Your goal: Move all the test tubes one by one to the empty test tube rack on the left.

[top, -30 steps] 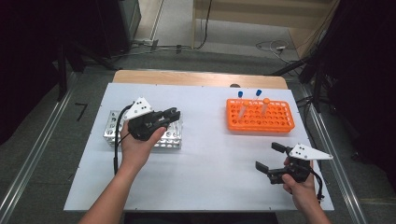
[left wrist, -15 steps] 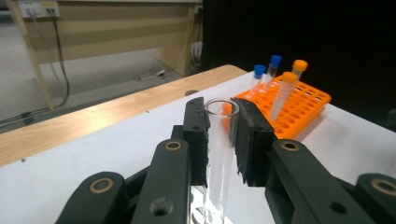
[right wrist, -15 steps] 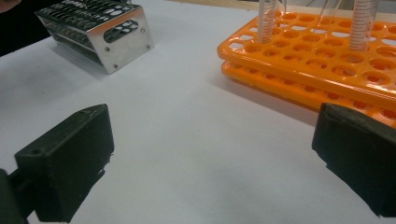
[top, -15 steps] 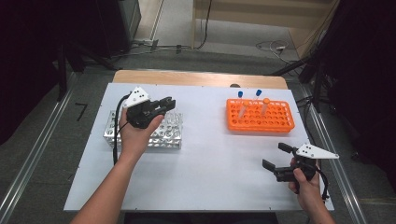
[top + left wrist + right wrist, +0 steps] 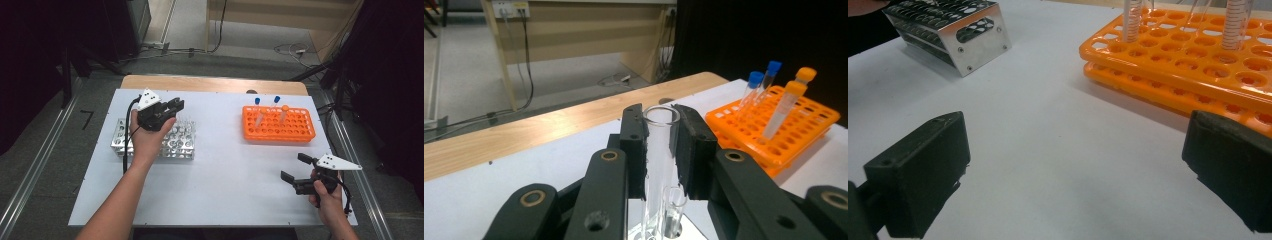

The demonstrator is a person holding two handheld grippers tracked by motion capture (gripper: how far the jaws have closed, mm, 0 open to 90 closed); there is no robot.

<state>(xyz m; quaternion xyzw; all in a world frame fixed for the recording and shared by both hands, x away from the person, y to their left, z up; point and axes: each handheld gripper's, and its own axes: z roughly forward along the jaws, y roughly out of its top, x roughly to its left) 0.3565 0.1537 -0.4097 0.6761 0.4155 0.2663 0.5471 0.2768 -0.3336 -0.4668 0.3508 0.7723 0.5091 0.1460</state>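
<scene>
Left gripper (image 5: 659, 150) clamped on a clear glass tube (image 5: 658, 165), jaws pressed to both sides just below the open rim, tube upright. Lower end down among the holes of the metal rack (image 5: 172, 145), with a 2nd, shorter glass tube (image 5: 672, 212) standing just beside it in that rack. From above, left gripper (image 5: 175, 106) poised over the rack's far edge, hand wrapped round the body, cable trailing back along the forearm.

Right gripper (image 5: 295, 167) gaping wide, nothing between the jaws, held low over bare white table (image 5: 230, 180) near the front right corner. Same spread in the right gripper view (image 5: 1073, 175), only tabletop between the 2 black pads.

Further out, orange rack (image 5: 280, 125) at the far right of the table, well apart from the metal rack. In it, 2 blue-capped tubes (image 5: 756, 87) at the back and 2 orange-capped tubes (image 5: 791, 102) nearer, all leaning a little.
</scene>
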